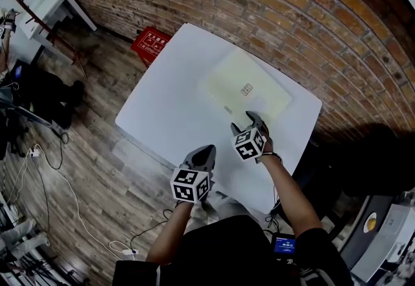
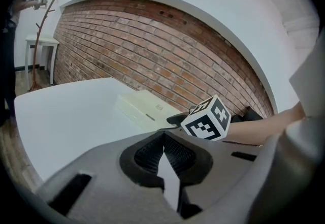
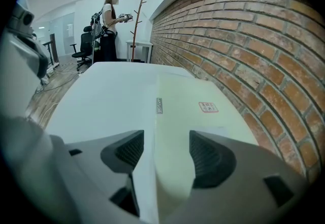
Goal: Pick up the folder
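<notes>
Low in frame, the grey left gripper (image 2: 163,141) is pinched shut, empty; the grey right gripper (image 3: 165,153) gapes wide at the near edge of the pale yellow flat plastic folder (image 3: 188,98), mid-frame on the white table (image 1: 168,109). Best slip one jaw under that edge before closing

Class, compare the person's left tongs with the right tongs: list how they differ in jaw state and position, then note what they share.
The left tongs have their jaws pressed together; the right tongs have theirs apart. The right tongs reach the near edge of the folder; the left tongs sit back near the front edge of the table, away from the folder. Both are grey and grip nothing.
</notes>
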Demonstrator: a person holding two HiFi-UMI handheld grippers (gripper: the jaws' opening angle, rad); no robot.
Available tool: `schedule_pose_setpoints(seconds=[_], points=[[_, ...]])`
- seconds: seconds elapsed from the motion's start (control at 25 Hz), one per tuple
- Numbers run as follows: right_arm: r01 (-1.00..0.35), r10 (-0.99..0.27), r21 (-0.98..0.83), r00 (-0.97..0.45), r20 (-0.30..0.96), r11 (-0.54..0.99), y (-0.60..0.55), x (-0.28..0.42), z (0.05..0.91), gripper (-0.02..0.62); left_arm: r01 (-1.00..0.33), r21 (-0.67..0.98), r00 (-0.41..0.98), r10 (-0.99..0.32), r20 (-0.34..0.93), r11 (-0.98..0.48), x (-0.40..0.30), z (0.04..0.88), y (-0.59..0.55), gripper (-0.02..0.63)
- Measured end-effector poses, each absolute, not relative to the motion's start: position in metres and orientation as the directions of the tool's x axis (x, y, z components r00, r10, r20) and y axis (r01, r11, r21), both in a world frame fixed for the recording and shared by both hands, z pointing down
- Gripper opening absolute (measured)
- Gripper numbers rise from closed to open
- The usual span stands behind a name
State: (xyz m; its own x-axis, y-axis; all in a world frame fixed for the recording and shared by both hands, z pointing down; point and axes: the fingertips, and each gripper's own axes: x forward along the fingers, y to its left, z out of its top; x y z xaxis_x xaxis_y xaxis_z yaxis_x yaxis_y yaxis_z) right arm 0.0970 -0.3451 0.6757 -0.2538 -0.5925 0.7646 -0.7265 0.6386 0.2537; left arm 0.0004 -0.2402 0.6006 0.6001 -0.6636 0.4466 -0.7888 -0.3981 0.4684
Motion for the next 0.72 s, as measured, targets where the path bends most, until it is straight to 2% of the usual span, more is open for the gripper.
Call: schedule_pose_setpoints(seconds=[0.72], points=[[-0.716,-0.588,0.265,-0.245,0.771,0.646,-0.298,0.081,0.678,0.275,-0.773,0.482,0.622,-0.639,0.453,-0.411,-0.012,0.596,-0.204,0.019]])
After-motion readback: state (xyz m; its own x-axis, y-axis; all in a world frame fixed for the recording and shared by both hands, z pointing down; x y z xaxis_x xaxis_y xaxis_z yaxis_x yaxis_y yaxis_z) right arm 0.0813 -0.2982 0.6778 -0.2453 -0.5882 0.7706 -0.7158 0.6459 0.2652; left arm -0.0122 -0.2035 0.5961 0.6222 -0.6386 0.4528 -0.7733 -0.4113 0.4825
